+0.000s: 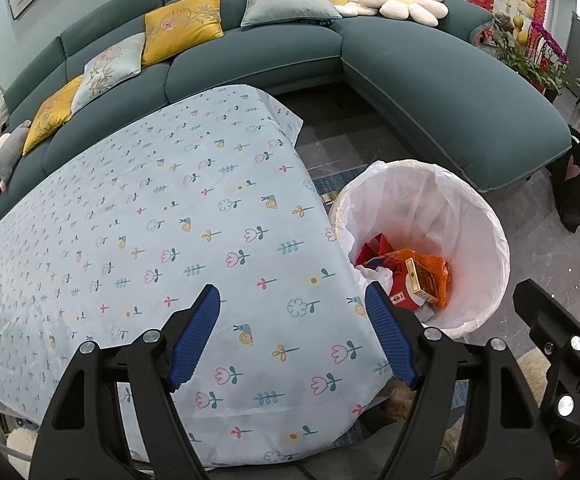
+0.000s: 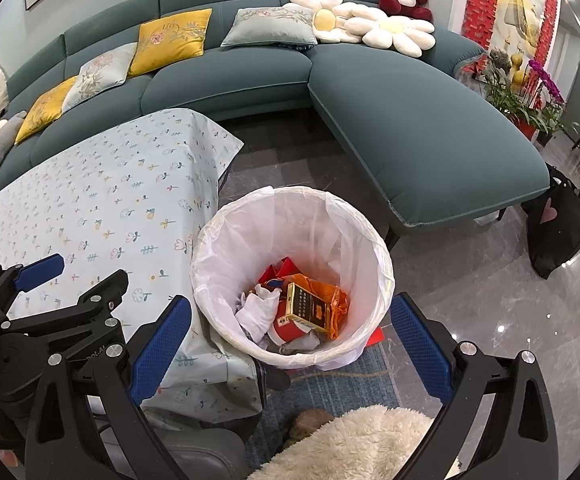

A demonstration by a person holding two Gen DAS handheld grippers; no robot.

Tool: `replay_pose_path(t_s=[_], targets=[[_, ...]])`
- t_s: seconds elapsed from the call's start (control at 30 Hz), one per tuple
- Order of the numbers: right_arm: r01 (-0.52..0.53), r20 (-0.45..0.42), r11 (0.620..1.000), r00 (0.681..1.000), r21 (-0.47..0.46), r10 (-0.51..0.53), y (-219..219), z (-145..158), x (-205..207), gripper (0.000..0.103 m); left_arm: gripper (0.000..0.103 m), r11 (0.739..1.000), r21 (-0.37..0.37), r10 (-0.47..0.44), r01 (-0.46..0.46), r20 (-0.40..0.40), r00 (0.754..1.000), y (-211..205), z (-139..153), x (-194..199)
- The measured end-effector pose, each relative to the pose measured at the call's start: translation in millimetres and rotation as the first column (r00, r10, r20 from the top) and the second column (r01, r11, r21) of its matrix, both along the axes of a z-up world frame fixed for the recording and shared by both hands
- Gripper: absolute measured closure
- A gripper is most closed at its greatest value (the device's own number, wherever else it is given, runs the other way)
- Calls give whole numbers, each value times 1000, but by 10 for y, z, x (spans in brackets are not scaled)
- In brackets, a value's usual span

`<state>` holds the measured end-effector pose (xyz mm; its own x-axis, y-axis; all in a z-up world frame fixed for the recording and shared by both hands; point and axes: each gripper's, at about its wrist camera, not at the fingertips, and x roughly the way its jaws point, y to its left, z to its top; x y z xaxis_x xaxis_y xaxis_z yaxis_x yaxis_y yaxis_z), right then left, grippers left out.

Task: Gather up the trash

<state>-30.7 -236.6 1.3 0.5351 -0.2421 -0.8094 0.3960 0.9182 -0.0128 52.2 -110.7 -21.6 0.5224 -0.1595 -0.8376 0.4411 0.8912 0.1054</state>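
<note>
Now we hold the left gripper [image 1: 292, 332] over the table [image 1: 162, 216], fingers spread wide, nothing between them. Our right gripper [image 2: 290, 344] hangs above the trash bin [image 2: 374, 248], fingers likewise apart and empty. Inside the white-lined bin lie the trash: a gold cigarette box [image 2: 306, 310], an orange wrapper [image 2: 336, 300], crumpled white paper [image 2: 258, 312], and red packaging [image 2: 280, 272]. Bin stands on the floor, just beside the table's corner.

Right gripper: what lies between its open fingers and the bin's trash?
Nothing; right gripper hangs open over the bin, trash in plain right-wrist view.
</note>
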Motion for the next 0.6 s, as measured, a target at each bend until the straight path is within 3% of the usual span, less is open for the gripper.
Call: replay_pose_path(t_s=[0.6], targets=[[1,-6,1000,1000,1,-1,13,-21,4,7,32,1000,-14,1,-1,-14,1000,15,-31,19]])
